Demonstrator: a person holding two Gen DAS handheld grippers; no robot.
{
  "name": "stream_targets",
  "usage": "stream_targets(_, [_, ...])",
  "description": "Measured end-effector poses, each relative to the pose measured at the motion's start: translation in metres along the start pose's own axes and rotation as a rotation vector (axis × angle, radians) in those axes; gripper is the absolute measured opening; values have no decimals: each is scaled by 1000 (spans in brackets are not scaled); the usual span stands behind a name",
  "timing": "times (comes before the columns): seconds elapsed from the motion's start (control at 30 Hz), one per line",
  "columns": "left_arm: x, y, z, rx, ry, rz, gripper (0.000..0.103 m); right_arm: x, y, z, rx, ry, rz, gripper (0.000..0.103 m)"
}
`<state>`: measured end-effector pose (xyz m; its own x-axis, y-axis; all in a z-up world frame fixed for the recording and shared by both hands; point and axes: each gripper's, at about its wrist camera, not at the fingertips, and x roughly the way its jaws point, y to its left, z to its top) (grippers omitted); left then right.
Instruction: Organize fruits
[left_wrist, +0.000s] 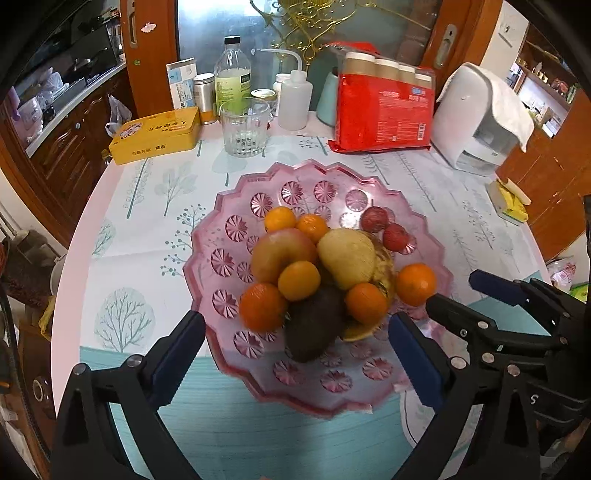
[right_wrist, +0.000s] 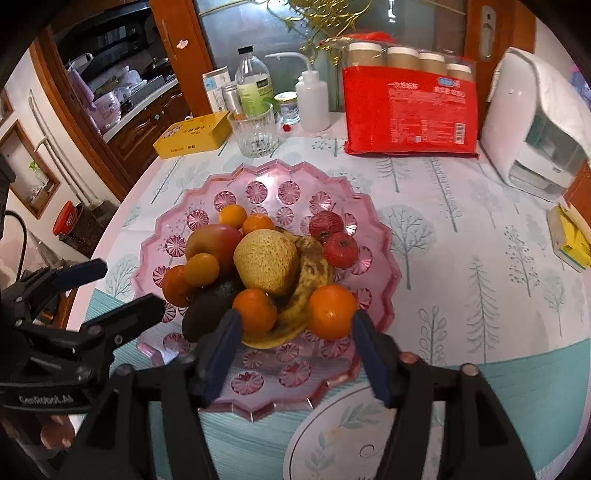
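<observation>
A pink glass fruit plate (left_wrist: 255, 199) (right_wrist: 373, 229) holds a pile of fruit: a yellow melon (left_wrist: 347, 256) (right_wrist: 266, 260), an apple (left_wrist: 279, 253) (right_wrist: 212, 240), a dark avocado (left_wrist: 314, 326) (right_wrist: 207, 306), a banana (right_wrist: 306, 280), several oranges (left_wrist: 263, 305) (right_wrist: 332, 312) and two red fruits (left_wrist: 395, 236) (right_wrist: 340, 249). My left gripper (left_wrist: 295, 328) is open and empty, its jaws hanging at the plate's near rim either side of the avocado. My right gripper (right_wrist: 293, 326) is open and empty, just short of two front oranges. Each gripper shows in the other's view, the right (left_wrist: 458, 291) and the left (right_wrist: 122, 284).
At the table's back stand a ribbed glass (left_wrist: 243, 127), a yellow tin (left_wrist: 157, 134), bottles (left_wrist: 232, 75), a red pack of cups (left_wrist: 384, 107) and a white appliance (left_wrist: 480, 122). A yellow packet (right_wrist: 570, 238) lies at the right edge. Tree-print cloth covers the round table.
</observation>
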<state>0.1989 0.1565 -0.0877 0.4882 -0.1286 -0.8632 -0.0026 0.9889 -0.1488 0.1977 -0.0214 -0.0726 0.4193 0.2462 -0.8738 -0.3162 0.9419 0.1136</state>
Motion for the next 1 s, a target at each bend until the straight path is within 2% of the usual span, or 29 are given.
stream_targets(0.07, [-6, -2, -8, -7, -1, -10, 99, -7, -2, -5, 14, -10, -1, 73])
stream_targets(0.27, [-24, -14, -35, -13, 0, -20, 100, -30, -7, -35, 52, -30, -7, 74])
stream_targets(0.43, [-45, -35, -66, 12, -19, 41, 100, -58, -13, -70, 76, -43, -28, 74])
stream_targets(0.63, [-83, -66, -102, 28, -27, 31, 100, -107, -19, -112, 78, -65, -84, 74])
stream_targets(0.8, [-113, -88, -117, 25, -59, 49, 100, -145, -29, -133, 104, -90, -119, 74])
stream_targets(1.0, [-140, -116, -122, 3, -100, 89, 100, -178, -46, -140, 133, -132, -93, 74])
